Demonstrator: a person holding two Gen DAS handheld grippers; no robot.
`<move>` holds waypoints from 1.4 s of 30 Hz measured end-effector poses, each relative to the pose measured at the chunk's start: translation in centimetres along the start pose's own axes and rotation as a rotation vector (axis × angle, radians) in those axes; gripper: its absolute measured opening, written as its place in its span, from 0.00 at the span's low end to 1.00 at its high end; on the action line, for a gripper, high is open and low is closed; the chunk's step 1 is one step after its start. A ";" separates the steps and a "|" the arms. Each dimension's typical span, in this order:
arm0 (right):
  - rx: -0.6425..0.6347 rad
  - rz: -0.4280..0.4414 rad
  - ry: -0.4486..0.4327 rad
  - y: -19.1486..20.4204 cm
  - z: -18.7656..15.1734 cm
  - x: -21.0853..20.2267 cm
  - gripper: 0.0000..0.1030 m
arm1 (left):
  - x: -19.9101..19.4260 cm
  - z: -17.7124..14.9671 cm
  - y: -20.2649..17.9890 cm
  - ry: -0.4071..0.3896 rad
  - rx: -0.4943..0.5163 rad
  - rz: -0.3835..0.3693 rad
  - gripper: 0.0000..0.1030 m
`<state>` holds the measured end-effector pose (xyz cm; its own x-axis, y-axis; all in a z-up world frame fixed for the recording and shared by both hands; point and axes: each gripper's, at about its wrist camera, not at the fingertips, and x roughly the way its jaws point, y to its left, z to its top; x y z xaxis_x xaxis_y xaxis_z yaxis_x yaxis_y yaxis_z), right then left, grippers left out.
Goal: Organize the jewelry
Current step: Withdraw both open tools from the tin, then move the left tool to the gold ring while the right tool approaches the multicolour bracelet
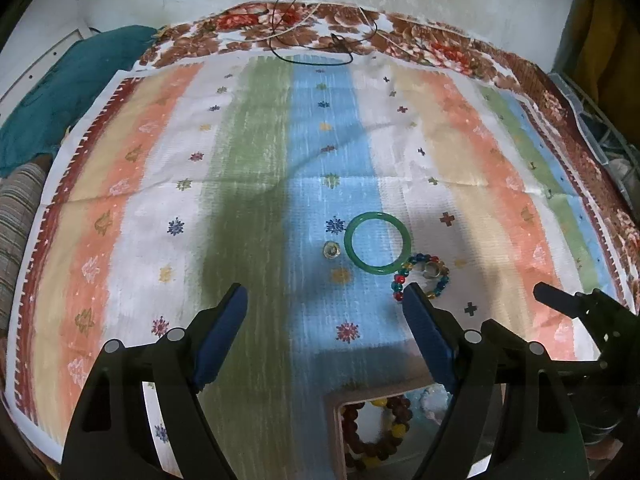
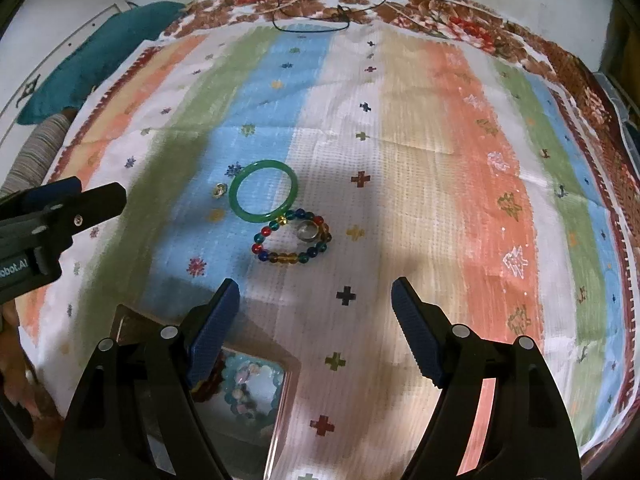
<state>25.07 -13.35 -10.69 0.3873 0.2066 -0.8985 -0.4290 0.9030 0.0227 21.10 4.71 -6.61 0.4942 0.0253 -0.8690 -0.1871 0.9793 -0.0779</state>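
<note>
On the striped cloth (image 1: pixel 248 184) in the left wrist view, the loose pieces lie ahead and to the right of the left gripper (image 1: pixel 324 304), whose blue-padded jaws stand wide apart with nothing between them. The green bangle (image 1: pixel 352 254) lies flat on the blue stripe. A small gold ring (image 1: pixel 331 249) sits just beside its left edge, apart from it. A bracelet of coloured beads (image 1: pixel 436 286) touches the bangle's lower right rim, and a metal ring (image 1: pixel 431 270) rests inside the bead loop. At the bottom edge is the open box (image 1: pixel 334 420), already holding a dark brown-and-yellow bead bracelet (image 1: pixel 378 448). The lone gold ring looks like the easiest target for this side: I would bring the jaws straight down astride it and close slowly, since so small a piece could skid on the weave.

In the right wrist view, the right gripper (image 2: pixel 316 304) is likewise spread wide and empty, with the coloured bead bracelet (image 2: pixel 288 258) directly ahead of it. The metal ring (image 2: pixel 307 231) lies within that loop near its far side, and the bangle (image 2: pixel 240 208) meets the beads at the top. A pale blue bracelet (image 2: pixel 250 390) shows in the box (image 2: pixel 286 400) behind the left finger. Pinching the near arc of beads, away from the inner ring, and lifting gently should let the ring stay on the cloth rather than ride along. The left gripper (image 2: pixel 84 196) is near at the left, so each side should keep to its own piece.
</note>
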 end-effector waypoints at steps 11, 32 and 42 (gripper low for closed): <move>0.007 -0.015 0.050 -0.4 1.1 2.9 0.76 | 2.5 0.5 0.0 0.029 0.026 0.039 0.77; 0.038 -0.026 0.111 -1.0 2.7 6.8 0.76 | 7.5 1.1 0.2 0.116 -0.001 0.022 0.77; 0.056 -0.026 0.148 -1.3 3.1 9.2 0.76 | 10.4 1.9 0.5 0.160 0.003 0.013 0.75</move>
<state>31.75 -11.42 -17.61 0.2718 0.1291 -0.9537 -0.3723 0.9279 0.0195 27.76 5.83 -14.72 0.3505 0.0055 -0.9366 -0.1900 0.9796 -0.0653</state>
